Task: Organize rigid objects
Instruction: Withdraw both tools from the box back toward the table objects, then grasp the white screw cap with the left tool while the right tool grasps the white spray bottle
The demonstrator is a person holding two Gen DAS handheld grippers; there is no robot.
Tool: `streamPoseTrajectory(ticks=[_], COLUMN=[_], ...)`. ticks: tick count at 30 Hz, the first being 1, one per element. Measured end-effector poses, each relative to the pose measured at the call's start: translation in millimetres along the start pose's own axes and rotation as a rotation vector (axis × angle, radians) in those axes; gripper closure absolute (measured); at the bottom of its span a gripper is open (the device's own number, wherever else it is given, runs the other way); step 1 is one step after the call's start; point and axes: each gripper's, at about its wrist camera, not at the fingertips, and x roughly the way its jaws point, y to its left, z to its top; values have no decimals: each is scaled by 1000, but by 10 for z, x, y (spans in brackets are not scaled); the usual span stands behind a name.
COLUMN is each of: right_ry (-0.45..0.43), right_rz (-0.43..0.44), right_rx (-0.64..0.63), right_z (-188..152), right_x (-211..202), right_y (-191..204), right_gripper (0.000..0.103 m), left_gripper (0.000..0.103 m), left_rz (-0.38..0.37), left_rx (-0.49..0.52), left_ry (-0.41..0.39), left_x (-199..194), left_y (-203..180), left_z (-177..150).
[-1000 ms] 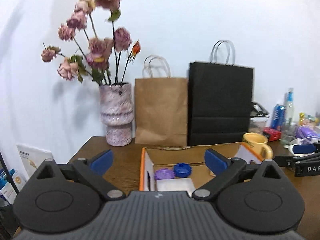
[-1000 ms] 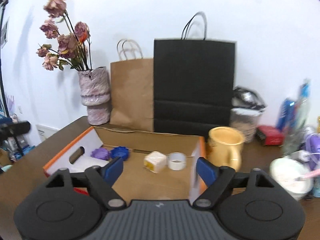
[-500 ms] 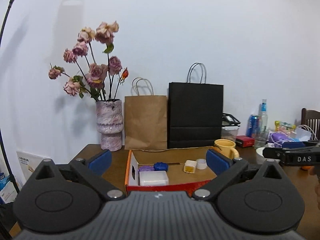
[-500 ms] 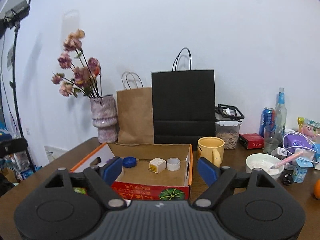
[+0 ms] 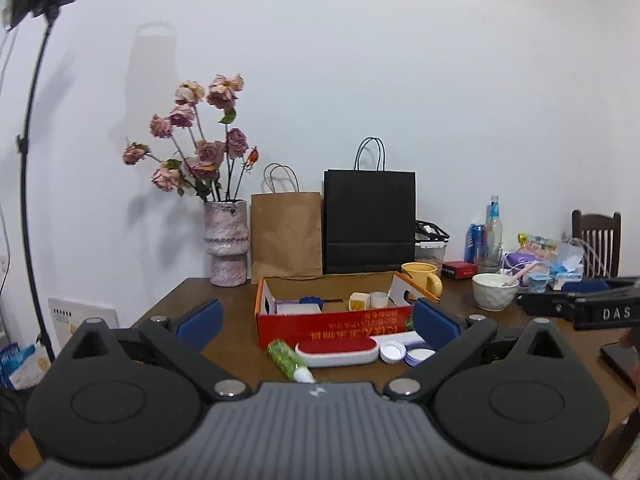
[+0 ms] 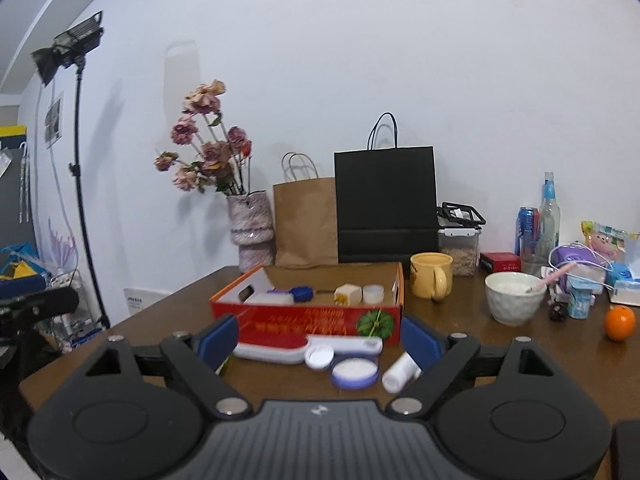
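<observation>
A red and orange cardboard box [image 5: 336, 326] [image 6: 308, 320] stands on the brown table, holding a white block, blue and purple caps, a yellow-white cube [image 6: 346, 294] and a small white cup. In front of it lie a red-topped white case [image 5: 337, 351] [image 6: 276, 352], a green tube [image 5: 285, 358], white and purple-rimmed lids [image 6: 355, 372] and a small white bottle [image 6: 400, 372]. My left gripper [image 5: 316, 322] stands open and empty, back from the box. My right gripper [image 6: 320, 338] is empty too, its jaws opening wide, the loose items lying beyond them.
Behind the box stand a vase of dried roses [image 5: 226, 244], a brown paper bag [image 5: 286, 236] and a black bag [image 5: 370, 222]. A yellow mug [image 6: 432, 274], white bowl [image 6: 514, 296], orange [image 6: 619, 322], bottles and clutter fill the right. A light stand [image 6: 82, 184] rises at left.
Both grippers have pulled back from the box: it looks smaller and farther, and the items on the table in front of it have come into view.
</observation>
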Motion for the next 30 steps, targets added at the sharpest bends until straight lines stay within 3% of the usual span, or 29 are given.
streamPoseTrajectory(ticks=[4,7,10,14,18,23,30], right_ry=[7,4,4,-5,-15,27,98], right_rz=[13,11,24,-25,-40,-16,-20], right_rx=[-5,27,36,-19,9,8,49], right_z=[-193,-352,-451,-387,-349,-422,-509], right_x=[-448,-842,-1154,-1323,-1347,-1170,-651], right_y=[133,191,210,170,105,115,14], right_gripper=[13,12,11,1,1,1,1], left_gripper=[0,0,0,0,0,0,0], left_rz=[-47,-9,-25,-10,-3,-16,5], left_rx=[-8,-1,6,43,-16,3,-31], left_ry=[40,31,15,-41,-53,-14,105], left_x=[-424,-746,-1027,-1122,-1101,-901,-359], left_y=[58,108,168,170,184,115,112], left_z=[-154,-239,-269,-165,-138,-206,-368])
